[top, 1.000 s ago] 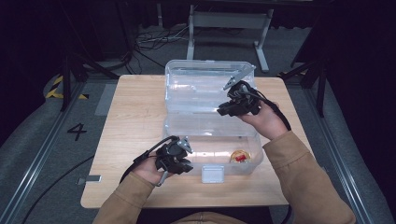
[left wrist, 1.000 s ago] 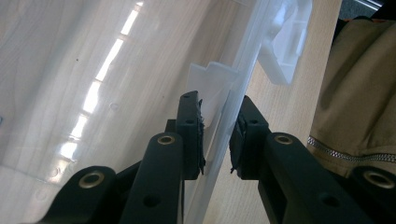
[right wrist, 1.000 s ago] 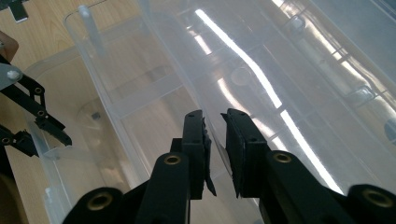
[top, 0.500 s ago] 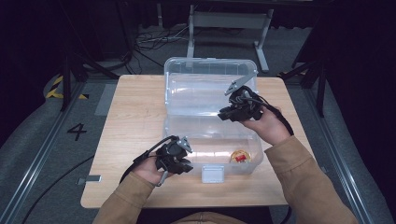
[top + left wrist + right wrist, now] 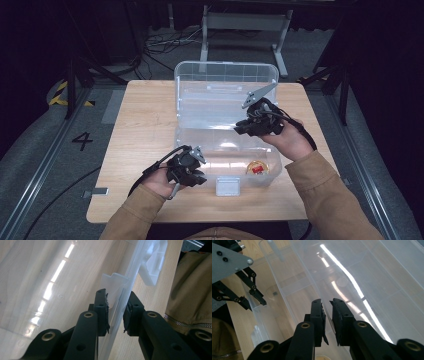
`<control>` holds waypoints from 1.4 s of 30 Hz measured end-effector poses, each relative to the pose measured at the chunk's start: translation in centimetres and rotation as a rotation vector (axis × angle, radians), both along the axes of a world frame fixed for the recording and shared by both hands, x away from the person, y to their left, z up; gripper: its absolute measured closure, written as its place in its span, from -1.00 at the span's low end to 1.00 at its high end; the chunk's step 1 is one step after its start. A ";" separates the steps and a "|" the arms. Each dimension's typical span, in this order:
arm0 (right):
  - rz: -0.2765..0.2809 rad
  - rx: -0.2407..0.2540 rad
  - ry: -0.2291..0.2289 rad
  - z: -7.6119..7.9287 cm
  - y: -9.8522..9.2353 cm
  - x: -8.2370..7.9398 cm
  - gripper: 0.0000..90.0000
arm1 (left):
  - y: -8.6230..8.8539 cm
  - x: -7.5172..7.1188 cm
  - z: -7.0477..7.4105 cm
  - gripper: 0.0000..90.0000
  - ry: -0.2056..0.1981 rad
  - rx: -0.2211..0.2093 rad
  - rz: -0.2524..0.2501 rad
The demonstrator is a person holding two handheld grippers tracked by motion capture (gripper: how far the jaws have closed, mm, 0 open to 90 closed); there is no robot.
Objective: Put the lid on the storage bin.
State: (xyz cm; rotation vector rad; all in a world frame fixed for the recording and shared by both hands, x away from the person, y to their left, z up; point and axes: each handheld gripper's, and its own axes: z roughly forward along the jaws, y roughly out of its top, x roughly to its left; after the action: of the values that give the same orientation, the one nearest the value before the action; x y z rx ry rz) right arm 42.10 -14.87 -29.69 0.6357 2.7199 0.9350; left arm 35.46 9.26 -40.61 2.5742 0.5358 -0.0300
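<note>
Box (image 5: 227, 160) of clear plastic sat near the table's (image 5: 140, 125) front edge, its lid (image 5: 225, 95) tipped open toward the back edge. Nothing much had changed. The left gripper (image 5: 192, 176) still pinched the box's front wall, and the right gripper (image 5: 243, 127) still pinched the lid, so closing had not started.

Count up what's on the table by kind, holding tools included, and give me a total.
Clear plastic box, open: 1
Hinged clear lid, standing up behind it: 1
Small yellow and red item inside the box: 1
Hand-held tongs: 2, left tongs and right tongs, each on a box wall
Total: 5
</note>
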 end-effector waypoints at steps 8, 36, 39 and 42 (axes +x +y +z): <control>0.018 -0.011 -0.004 -0.2 0.0 -0.9 0.77 | 0.0 0.0 0.0 0.68 0.005 0.003 0.004; 0.063 -0.037 -0.021 -1.1 0.0 -3.0 0.77 | 0.0 0.0 0.0 0.68 0.002 0.002 0.001; 0.063 -0.033 -0.019 -1.2 0.0 -3.1 0.77 | 0.0 0.0 0.0 0.68 0.002 0.004 0.000; 0.066 -0.035 -0.024 -1.3 0.0 -3.3 0.77 | 0.0 0.0 0.0 0.68 0.005 0.003 0.003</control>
State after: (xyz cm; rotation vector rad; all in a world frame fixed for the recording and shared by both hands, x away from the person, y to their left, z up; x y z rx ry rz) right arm 38.84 -14.90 -30.97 0.5287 2.7449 0.9013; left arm 35.49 9.29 -40.58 2.5773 0.5417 -0.0343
